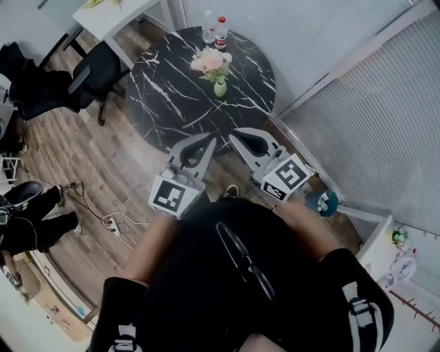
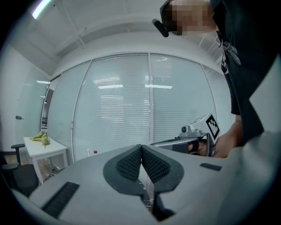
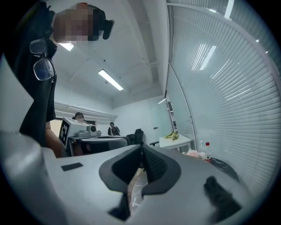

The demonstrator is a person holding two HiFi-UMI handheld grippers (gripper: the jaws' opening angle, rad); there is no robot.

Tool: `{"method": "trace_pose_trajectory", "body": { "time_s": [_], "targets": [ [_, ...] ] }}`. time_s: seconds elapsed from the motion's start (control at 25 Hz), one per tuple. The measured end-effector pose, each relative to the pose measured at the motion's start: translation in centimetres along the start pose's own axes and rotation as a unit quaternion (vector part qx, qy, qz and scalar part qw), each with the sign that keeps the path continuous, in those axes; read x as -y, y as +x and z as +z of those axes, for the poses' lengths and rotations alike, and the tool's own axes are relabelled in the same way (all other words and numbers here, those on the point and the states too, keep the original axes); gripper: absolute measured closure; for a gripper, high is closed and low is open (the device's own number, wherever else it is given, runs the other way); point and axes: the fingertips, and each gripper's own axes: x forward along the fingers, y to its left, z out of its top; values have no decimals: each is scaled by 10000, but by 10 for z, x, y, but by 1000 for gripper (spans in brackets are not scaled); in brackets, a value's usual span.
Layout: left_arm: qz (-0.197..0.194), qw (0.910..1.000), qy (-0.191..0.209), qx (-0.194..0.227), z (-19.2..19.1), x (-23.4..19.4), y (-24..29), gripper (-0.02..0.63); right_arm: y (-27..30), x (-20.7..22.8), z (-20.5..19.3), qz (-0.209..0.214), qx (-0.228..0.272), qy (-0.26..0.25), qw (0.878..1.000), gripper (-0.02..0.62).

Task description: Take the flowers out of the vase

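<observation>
Left gripper [image 1: 210, 141]: jaws together with the pads meeting at the tips, nothing between them.
Right gripper [image 1: 236, 135]: jaws pressed together, empty, just beside the left one and apart from it.
Near edge: in the head view both sets of tips show against the near rim of the round black marble table [image 1: 161, 103].
Open room ahead: bare marble lies between that rim and the vase [image 1: 220, 88].
Flowers [image 1: 212, 61]: pink bunch standing in the small green vase, on the far half of the table, well apart from both grippers.
Far edge: two bottles [image 1: 214, 29] stand at the far rim, behind the flowers.
Right side: a wall of blinds [image 1: 371, 117] runs near the table.
Left side: a black chair [image 1: 96, 72] stands beside the table by a white desk [image 1: 113, 17]; wood floor [image 1: 103, 165] is open there.
</observation>
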Motion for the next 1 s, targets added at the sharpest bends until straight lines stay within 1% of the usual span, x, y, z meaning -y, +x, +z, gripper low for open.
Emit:
{"method": "trace_pose_trajectory", "body": {
  "time_s": [0.2, 0.36, 0.6, 0.84, 1.0],
  "targets": [
    [-219, 9997, -51, 99, -4, -39, 9, 594, 32, 14, -3, -239, -90, -22, 9997, 572],
    [-515, 9987, -3, -52, -7, -75, 18, 594, 63, 30, -5, -532, -203, 13, 9984, 571],
    [-980, 9951, 11, -148, -16, -131, 31, 594, 114, 58, -8, -1019, -280, 78, 9944, 571],
    [-1461, 9892, -21, -105, -21, -167, 43, 594, 148, 76, -15, -1564, -331, 120, 9871, 571],
    [-1702, 9852, -63, -178, -31, -186, 49, 594, 159, 90, -29, -2072, -473, 166, 9770, 571]
  ]
}}
